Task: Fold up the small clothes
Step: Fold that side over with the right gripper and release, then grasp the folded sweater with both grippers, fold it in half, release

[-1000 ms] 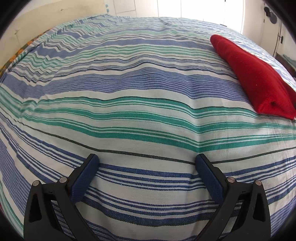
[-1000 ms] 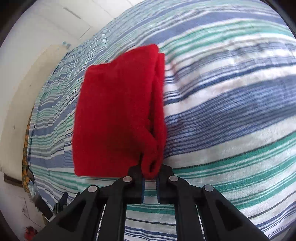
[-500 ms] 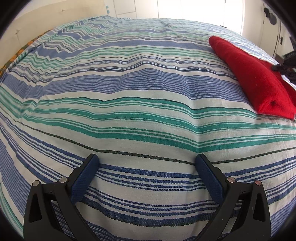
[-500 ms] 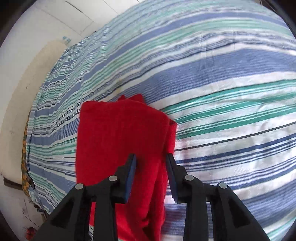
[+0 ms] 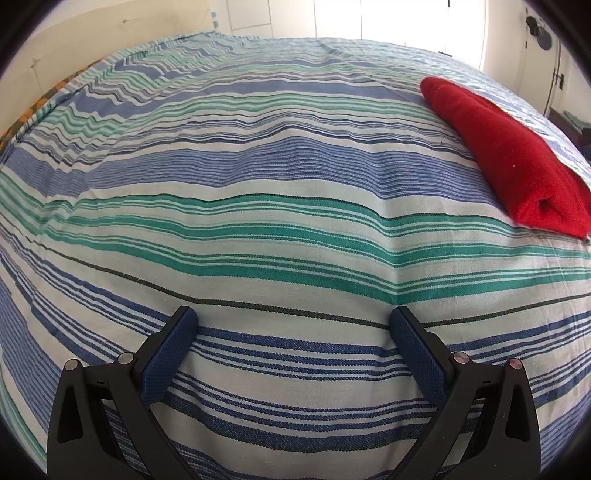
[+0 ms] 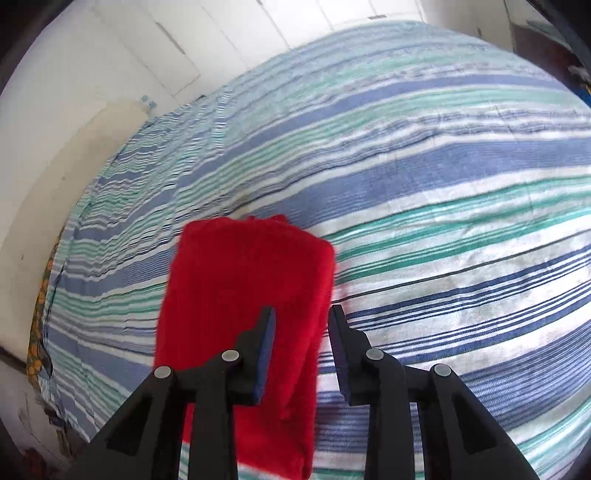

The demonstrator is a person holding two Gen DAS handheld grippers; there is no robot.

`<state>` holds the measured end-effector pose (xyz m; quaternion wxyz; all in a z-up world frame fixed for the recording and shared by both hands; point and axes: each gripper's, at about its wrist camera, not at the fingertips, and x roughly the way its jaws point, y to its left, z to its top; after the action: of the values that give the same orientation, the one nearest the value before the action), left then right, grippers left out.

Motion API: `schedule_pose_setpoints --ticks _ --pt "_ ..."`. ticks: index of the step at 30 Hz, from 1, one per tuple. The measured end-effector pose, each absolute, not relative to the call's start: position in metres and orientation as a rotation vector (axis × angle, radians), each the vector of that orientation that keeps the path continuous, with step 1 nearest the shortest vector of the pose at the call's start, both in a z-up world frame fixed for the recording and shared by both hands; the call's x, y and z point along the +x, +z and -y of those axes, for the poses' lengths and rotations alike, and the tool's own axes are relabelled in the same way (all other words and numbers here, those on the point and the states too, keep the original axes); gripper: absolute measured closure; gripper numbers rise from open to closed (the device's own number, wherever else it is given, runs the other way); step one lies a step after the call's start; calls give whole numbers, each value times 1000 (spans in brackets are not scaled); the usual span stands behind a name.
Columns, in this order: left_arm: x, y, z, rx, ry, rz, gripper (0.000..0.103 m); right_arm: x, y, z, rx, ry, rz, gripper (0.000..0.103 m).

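A folded red cloth (image 6: 243, 291) lies flat on the striped bedspread (image 6: 443, 192). My right gripper (image 6: 301, 321) hovers above the cloth's near right edge. Its jaws are opening and nothing is pressed between them; the red fabric shows through the gap from below. In the left wrist view the same red cloth (image 5: 509, 158) lies at the far right of the bed. My left gripper (image 5: 293, 325) stands wide open low over the bare bedspread (image 5: 258, 206), far from the cloth and holding nothing.
The blue, green and white striped cover fills both views. A cream headboard or wall (image 6: 74, 155) runs along the bed's left side. A patterned orange sheet edge (image 6: 38, 332) peeks out at the bed's left border. Bright window and wall (image 5: 406, 22) lie beyond the far edge.
My right gripper let go of the red cloth's corner, opened, and lifted away; the cloth now lies flat on the bed. The left gripper has not moved.
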<state>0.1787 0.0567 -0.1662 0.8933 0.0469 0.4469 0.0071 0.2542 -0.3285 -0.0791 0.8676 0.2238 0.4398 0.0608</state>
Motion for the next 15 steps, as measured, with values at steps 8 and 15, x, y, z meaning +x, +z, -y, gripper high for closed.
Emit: schedule_pose_setpoints --ticks 8,15 --pt "197 -134 -58 64 -24 -1102 2 223 -146 295 416 182 -1084 65" --pt "248 -69 -14 -242 -285 -948 1 224 -93 355 577 201 -889 15"
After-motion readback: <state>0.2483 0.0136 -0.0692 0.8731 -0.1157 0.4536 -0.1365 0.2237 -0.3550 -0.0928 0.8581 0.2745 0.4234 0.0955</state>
